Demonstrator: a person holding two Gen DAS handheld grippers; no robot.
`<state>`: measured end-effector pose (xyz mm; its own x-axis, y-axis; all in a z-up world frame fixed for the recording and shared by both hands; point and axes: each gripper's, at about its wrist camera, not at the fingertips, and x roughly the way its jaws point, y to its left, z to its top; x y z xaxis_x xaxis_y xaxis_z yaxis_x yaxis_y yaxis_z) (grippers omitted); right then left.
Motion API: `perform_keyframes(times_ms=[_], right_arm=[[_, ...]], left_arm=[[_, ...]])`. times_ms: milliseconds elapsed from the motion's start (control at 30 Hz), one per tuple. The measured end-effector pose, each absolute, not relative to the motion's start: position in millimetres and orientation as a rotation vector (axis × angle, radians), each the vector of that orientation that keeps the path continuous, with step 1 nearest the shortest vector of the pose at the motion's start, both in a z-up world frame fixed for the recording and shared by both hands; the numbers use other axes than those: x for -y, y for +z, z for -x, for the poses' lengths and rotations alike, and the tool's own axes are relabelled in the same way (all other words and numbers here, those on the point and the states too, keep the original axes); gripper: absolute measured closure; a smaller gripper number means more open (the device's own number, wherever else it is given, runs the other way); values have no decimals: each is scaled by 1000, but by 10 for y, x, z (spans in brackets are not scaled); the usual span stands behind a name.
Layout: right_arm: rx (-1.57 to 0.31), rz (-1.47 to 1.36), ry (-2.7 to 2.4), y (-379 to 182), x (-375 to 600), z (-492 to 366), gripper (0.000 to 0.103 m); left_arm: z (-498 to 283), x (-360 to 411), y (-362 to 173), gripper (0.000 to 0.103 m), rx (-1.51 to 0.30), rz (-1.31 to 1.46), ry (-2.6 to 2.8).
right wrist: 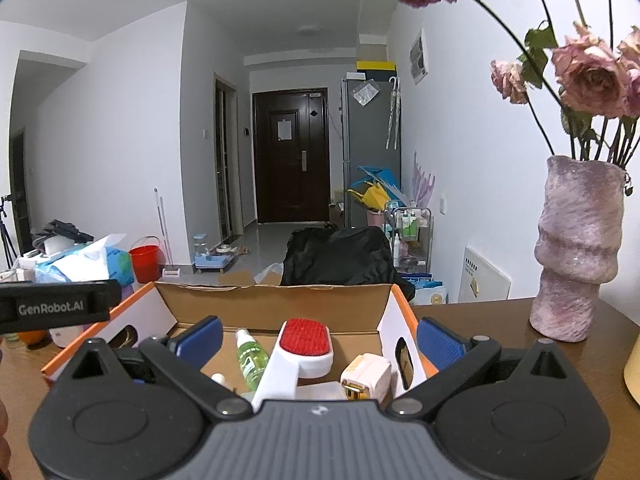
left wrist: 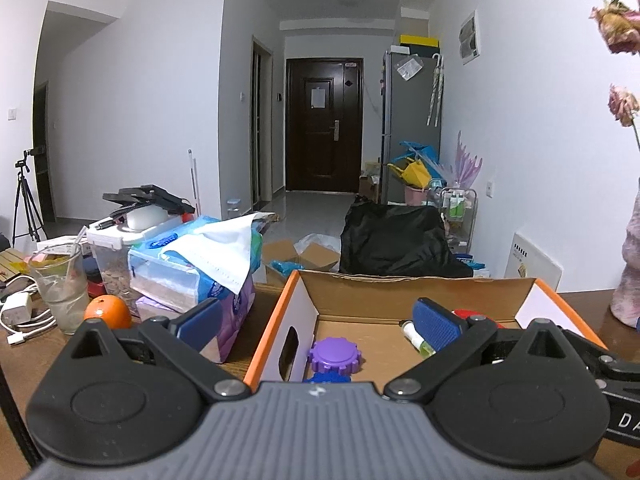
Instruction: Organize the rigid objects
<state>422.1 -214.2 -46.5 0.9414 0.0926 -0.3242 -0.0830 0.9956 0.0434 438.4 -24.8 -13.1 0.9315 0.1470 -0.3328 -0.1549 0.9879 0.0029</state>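
Nearest in the left wrist view, left gripper point(left wrist: 318, 322) with blue pads spread wide, nothing between them, held over the near edge of an orange-rimmed cardboard box point(left wrist: 416, 294) on a brown wooden table point(left wrist: 32, 360). In the box at 6 o'clock, a purple gear-shaped lid point(left wrist: 335, 355) over a blue one point(left wrist: 326, 378), barely seen; at 3 o'clock, a small green bottle point(left wrist: 418, 338), partly behind the right pad. Right gripper point(right wrist: 318, 338) likewise spread wide and empty, straddling the box's right wall. Between its fingers, in the box: a lint brush point(right wrist: 298, 354), white handle, red oval pad; touching its left side, the green spray bottle point(right wrist: 251, 354), label unreadable; at its right, a white charger plug point(right wrist: 366, 376) with a gold-coloured end. At 9 o'clock in the right view, a black bar lettered "GenRobot.AI" point(right wrist: 52, 308). Left of the box, an orange point(left wrist: 107, 312), a used glass point(left wrist: 60, 288), blue tissue packs point(left wrist: 188, 264). At 3 o'clock, a mottled pink vase point(right wrist: 576, 248) with dried roses point(right wrist: 588, 72). Farther off, a dark door point(left wrist: 322, 124).
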Motion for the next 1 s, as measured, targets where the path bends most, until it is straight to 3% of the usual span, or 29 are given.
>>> perform_keyframes(times_ms=[1000], right_arm=[[-285, -32, 97, -77, 2226, -2463, 0]], left_arm=[[-2521, 232, 172, 0, -282, 14, 122]])
